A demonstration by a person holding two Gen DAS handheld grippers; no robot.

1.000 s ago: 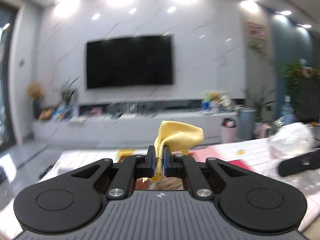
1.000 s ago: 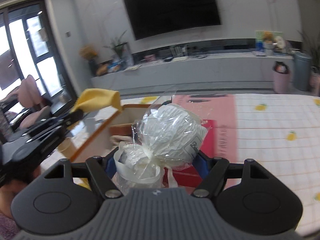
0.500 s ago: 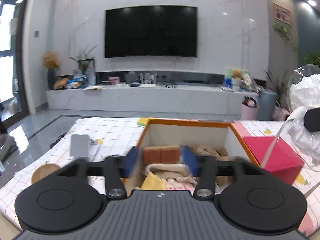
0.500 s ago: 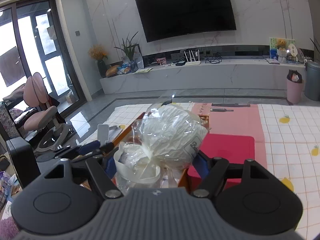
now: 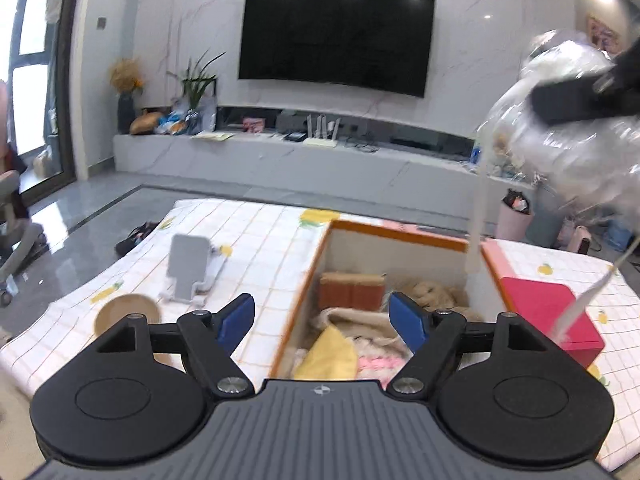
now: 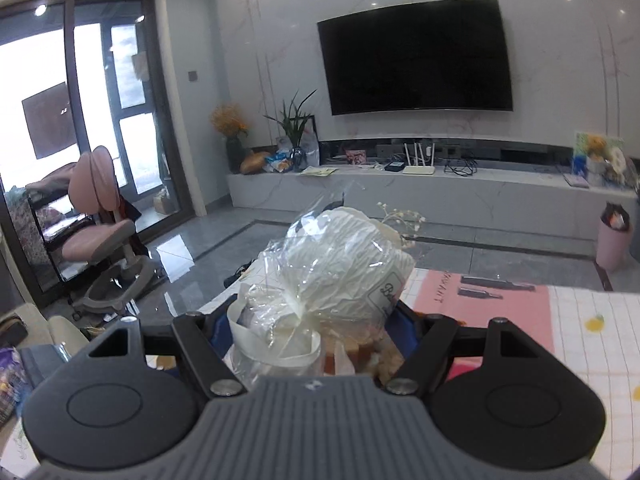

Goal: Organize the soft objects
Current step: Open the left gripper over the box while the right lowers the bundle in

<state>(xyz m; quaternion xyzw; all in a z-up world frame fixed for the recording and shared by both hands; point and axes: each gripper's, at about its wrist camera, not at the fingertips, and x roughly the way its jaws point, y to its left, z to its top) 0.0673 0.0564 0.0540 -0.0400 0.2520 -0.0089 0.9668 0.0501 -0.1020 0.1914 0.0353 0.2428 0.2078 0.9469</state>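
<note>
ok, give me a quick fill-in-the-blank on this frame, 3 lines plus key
1. The yellow cloth lies inside the orange-rimmed ____.
2. The left tool, jaws just opened, holds ____.
3. The right tool is shut on a clear-wrapped white ____.
4. The red box sits on the ____-print tablecloth.

Missing words: box; nothing; bundle; lemon

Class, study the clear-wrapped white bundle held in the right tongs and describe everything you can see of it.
The white bundle is a soft, ribbed white mass in crinkly clear film, gathered and tied with a cream ribbon whose loop sits near its base. A small printed label shows on one side. The right tongs clamp it at its lower end, so it stands up and forward. The left view shows it held in the air above the orange-rimmed box, ribbon tails hanging down.
</note>
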